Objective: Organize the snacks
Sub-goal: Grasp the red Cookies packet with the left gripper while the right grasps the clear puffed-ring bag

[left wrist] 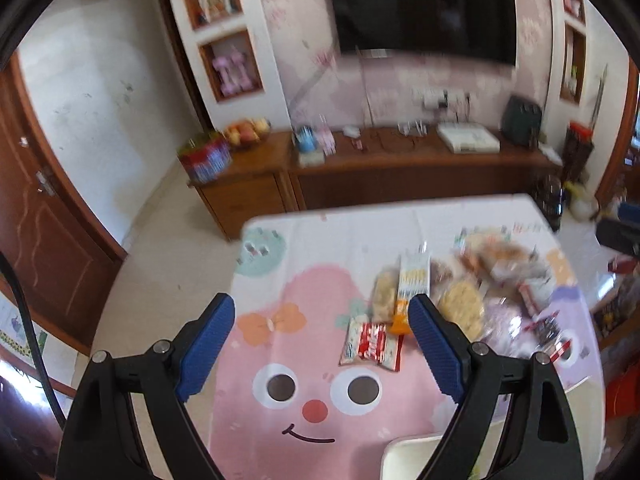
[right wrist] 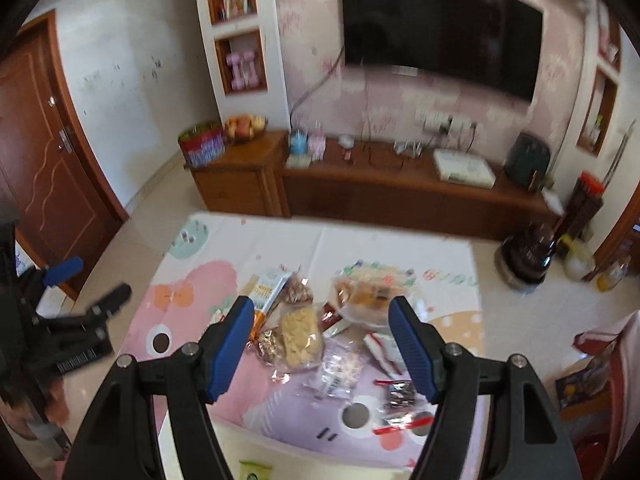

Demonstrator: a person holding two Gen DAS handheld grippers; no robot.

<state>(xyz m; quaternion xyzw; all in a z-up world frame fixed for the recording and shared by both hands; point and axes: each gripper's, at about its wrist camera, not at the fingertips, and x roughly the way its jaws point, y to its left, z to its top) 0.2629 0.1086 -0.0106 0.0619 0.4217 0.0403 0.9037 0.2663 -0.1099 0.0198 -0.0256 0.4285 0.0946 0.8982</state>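
Observation:
A pile of wrapped snacks (right wrist: pixel 320 332) lies on a table with a pink cartoon tablecloth (right wrist: pixel 192 280). In the left wrist view the pile (left wrist: pixel 480 288) sits to the right, with a red-and-white packet (left wrist: pixel 370 342) and a long orange-and-white packet (left wrist: pixel 412 284) at its near left edge. My left gripper (left wrist: pixel 322 308) hangs open above the cloth, left of the pile, with nothing between its blue pads. My right gripper (right wrist: pixel 321 308) is open above the pile, also holding nothing. The left gripper (right wrist: pixel 90 282) shows at the left edge of the right wrist view.
A white flat object (left wrist: pixel 412 452) lies at the table's near edge. A green packet (right wrist: pixel 256 470) peeks in at the bottom. Beyond the table stand a wooden TV cabinet (left wrist: pixel 400 176) with a fruit bowl (left wrist: pixel 246 132) and a wall TV (left wrist: pixel 424 8).

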